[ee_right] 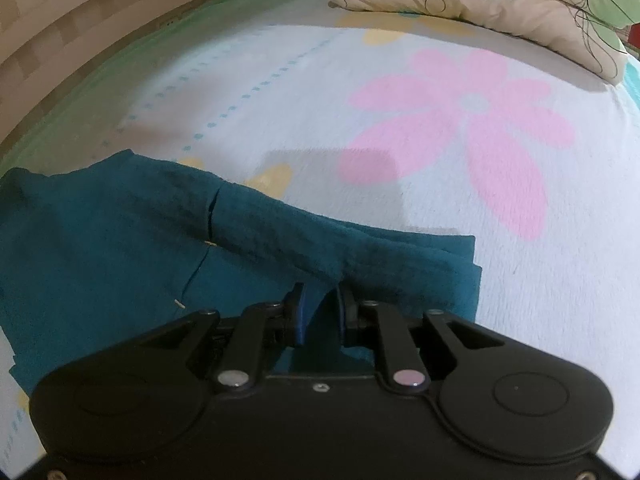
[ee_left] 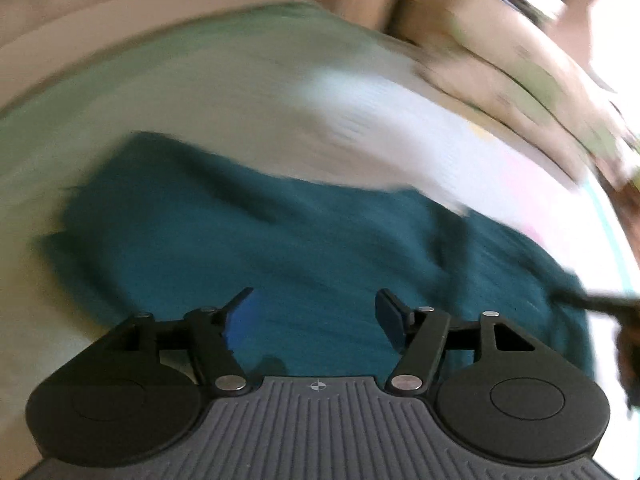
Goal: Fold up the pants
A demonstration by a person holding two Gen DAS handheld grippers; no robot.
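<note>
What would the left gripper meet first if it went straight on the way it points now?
Most likely the teal pants. The left gripper is open with nothing between its fingers, and the cloth fills the view just ahead of it. The picture is blurred, so the gap to the cloth is unclear.

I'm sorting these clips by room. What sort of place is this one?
Most likely a bedroom: the teal pants lie on a bed covered by a flower-print bedspread, with a leaf-patterned pillow at its far end.
</note>
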